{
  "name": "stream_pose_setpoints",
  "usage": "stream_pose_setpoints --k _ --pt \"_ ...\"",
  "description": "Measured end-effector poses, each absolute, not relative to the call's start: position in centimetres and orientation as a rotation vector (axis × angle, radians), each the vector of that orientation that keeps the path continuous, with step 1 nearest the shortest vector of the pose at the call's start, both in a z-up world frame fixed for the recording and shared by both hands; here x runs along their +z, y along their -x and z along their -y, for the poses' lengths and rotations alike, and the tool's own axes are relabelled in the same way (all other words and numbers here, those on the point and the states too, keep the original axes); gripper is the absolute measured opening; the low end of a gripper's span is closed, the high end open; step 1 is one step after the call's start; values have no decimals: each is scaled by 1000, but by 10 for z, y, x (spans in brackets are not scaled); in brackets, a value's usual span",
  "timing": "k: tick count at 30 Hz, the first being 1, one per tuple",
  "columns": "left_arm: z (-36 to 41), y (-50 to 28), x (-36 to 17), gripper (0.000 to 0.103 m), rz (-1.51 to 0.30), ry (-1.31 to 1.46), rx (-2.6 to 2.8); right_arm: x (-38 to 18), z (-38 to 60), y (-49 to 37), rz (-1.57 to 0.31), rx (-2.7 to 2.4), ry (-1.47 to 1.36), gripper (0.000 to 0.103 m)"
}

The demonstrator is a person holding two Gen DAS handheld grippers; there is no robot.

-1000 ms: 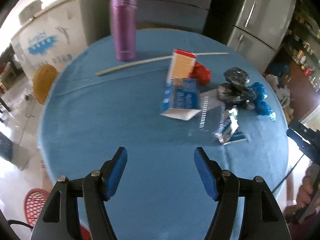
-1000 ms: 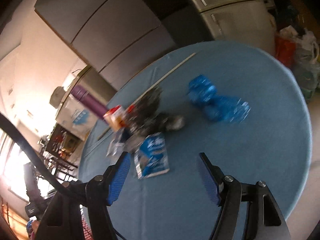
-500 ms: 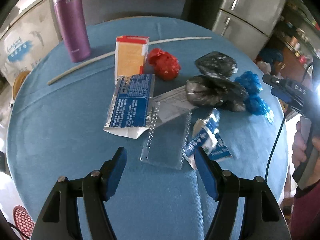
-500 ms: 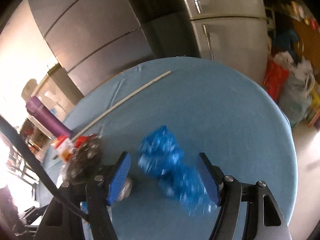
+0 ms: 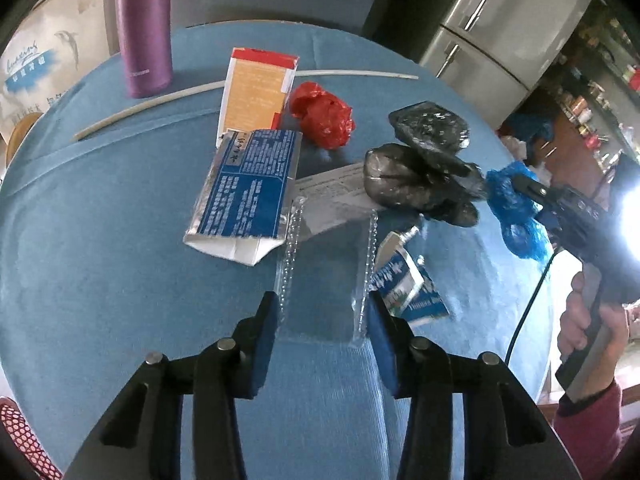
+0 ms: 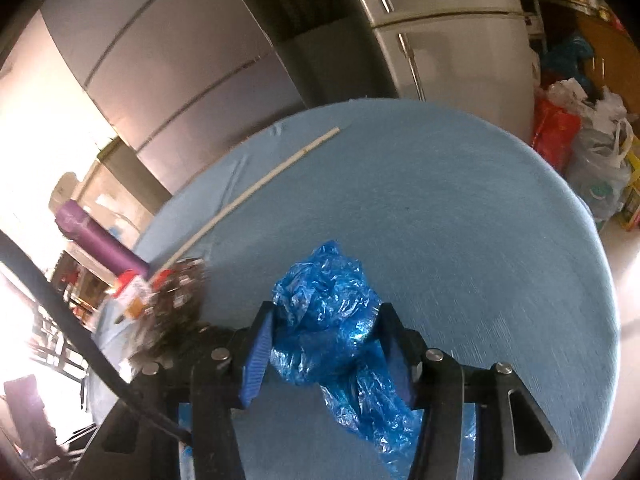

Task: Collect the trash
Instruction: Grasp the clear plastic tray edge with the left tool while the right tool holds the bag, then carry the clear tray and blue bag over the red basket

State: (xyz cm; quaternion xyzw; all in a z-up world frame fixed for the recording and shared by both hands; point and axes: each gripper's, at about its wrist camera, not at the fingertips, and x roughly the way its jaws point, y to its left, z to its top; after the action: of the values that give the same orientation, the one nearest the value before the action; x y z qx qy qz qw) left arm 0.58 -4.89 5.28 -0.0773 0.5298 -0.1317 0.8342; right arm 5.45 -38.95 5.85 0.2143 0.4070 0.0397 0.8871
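our right gripper [image 6: 326,344] has just been closing, pads now pinching the blue plastic bag [image 6: 328,320] on the table [image 6: 460,208]: light, soft, crinkly, so we take it mid-bunch. our left gripper [image 5: 322,320], narrower than a second ago, straddles the clear wrapper [image 5: 320,280], flimsy and slippery; contact we cannot tell.

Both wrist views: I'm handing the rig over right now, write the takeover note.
Left gripper: jaws just closing around the clear plastic sleeve; contact unclear.
Right gripper: jaws just closing, pressing the blue plastic bag.
On the blue table: blue carton, orange box, red wrapper, black bags, small blue packet, paper slip.
Done: nothing visibly collected.
Left: lift both, then gather the rest.
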Motion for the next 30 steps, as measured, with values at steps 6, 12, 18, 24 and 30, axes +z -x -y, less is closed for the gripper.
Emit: stream_pose_setpoints --k 6,12,18,24,30 --pt "37 29 78 46 -1087 163 -289 92 377 -10 -777 157 -504 54" --pt "13 72 108 46 -1026 138 -255 116 331 29 -752 282 -522 54" --pt "-26 117 132 46 -952 117 -188 132 273 56 -755 388 -489 54" --pt "-58 142 144 46 -895 93 -81 139 227 73 -758 467 -461 54" --pt "-86 160 151 46 -848 72 21 145 191 81 -767 525 -422 54"
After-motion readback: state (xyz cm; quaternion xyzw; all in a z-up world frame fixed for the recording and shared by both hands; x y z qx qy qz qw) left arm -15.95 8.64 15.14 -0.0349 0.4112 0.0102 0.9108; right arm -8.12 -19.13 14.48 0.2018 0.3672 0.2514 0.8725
